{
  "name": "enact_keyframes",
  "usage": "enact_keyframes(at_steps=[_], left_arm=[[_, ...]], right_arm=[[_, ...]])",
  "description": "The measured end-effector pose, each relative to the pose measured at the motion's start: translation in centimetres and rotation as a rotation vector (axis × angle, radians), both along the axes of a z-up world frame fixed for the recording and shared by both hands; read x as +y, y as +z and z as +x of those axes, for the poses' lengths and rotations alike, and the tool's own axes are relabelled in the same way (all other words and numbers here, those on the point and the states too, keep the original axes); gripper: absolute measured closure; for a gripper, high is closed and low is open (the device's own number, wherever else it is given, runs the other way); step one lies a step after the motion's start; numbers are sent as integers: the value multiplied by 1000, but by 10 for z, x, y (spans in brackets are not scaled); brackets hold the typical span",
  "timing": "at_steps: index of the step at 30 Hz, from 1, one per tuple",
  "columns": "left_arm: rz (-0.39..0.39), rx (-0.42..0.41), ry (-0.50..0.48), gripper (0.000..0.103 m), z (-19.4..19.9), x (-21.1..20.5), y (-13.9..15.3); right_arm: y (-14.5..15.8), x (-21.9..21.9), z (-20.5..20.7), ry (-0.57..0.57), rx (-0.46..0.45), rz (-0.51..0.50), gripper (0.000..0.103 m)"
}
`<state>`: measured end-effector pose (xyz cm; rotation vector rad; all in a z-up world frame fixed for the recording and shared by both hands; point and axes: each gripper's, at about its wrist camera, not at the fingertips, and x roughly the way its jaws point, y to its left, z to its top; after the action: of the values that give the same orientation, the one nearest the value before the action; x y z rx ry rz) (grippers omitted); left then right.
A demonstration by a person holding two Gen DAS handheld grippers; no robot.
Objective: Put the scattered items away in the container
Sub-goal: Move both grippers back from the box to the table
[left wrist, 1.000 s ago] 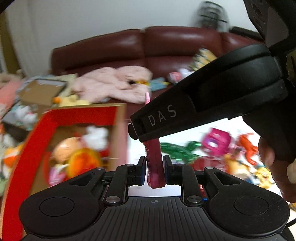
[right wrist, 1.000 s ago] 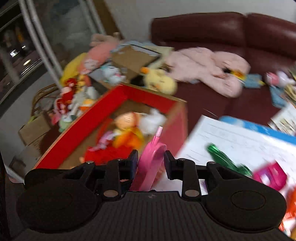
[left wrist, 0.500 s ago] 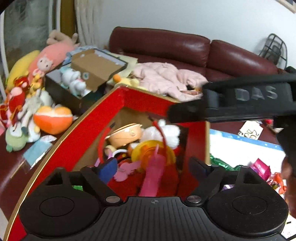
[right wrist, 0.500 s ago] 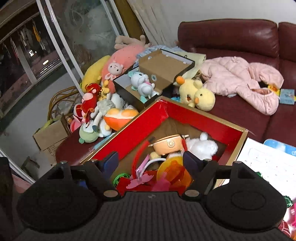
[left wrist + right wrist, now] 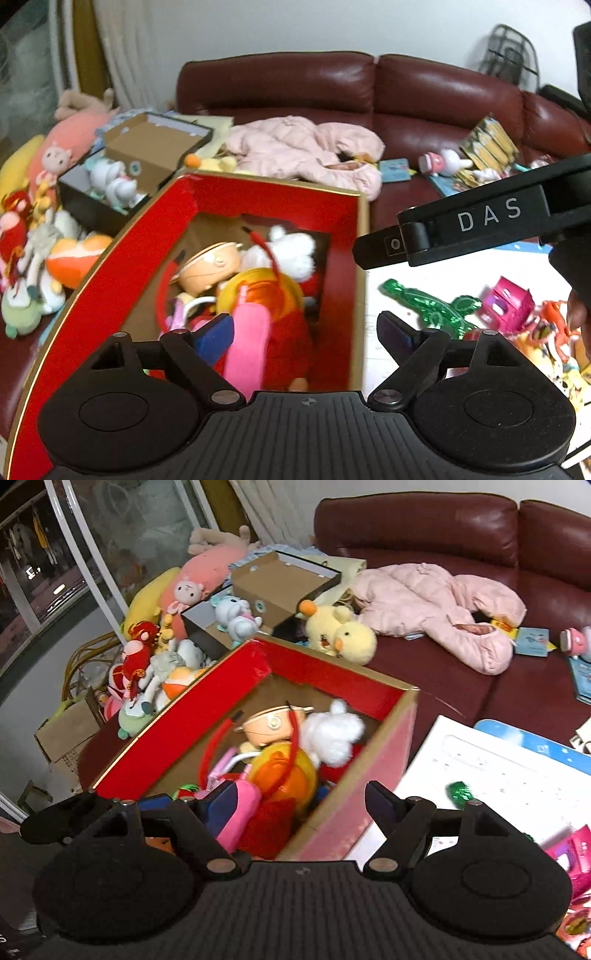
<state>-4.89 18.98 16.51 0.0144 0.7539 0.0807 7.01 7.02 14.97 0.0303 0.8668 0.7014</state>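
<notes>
Both grippers, left gripper [image 5: 306,328] and right gripper [image 5: 300,800], now hang with fingers spread wide, empty. A second ago each pinched a pink plastic toy; the flat pink plastic toy [image 5: 245,345] now lies inside the red-lined cardboard box [image 5: 258,195], on the heap.

Box [image 5: 325,679] as landmark: toys [image 5: 288,760] piled inside; duck [image 5: 340,633] and jacket [image 5: 436,605] behind, on sofa [image 5: 480,528]; stuffed animals [image 5: 147,672] left; paper sheet [image 5: 491,775] right.
</notes>
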Motion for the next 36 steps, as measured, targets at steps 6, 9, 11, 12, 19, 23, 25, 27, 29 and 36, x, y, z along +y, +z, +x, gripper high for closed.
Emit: enact_keyframes(at_steps=[6, 9, 11, 12, 19, 23, 25, 27, 29, 36], left_arm=[[38, 5, -108, 8, 1, -41, -1], [56, 18, -162, 6, 1, -64, -6], [67, 31, -195, 6, 1, -79, -10], [73, 38, -209, 6, 1, -86, -12], [88, 86, -295, 3, 2, -130, -35], [72, 139, -328, 3, 3, -150, -60], [70, 180, -347, 3, 3, -159, -78], [78, 209, -363, 3, 0, -166, -95], [76, 237, -372, 3, -3, -169, -114], [69, 327, -417, 3, -14, -170, -174]], right_arm=[[-11, -48, -2, -58, 19, -15, 23], [-23, -77, -1, -105, 41, -35, 23], [-33, -102, -1, -149, 61, -46, 23], [-37, -114, -1, -169, 69, -51, 23], [-68, -196, -6, -340, 145, -68, 22], [-92, -214, -18, -369, 199, -70, 22], [-105, -220, -24, -377, 236, -66, 22], [-120, -220, -26, -382, 280, -55, 22], [-134, -217, -32, -373, 318, -49, 22], [-181, -201, -47, -353, 449, -23, 22]])
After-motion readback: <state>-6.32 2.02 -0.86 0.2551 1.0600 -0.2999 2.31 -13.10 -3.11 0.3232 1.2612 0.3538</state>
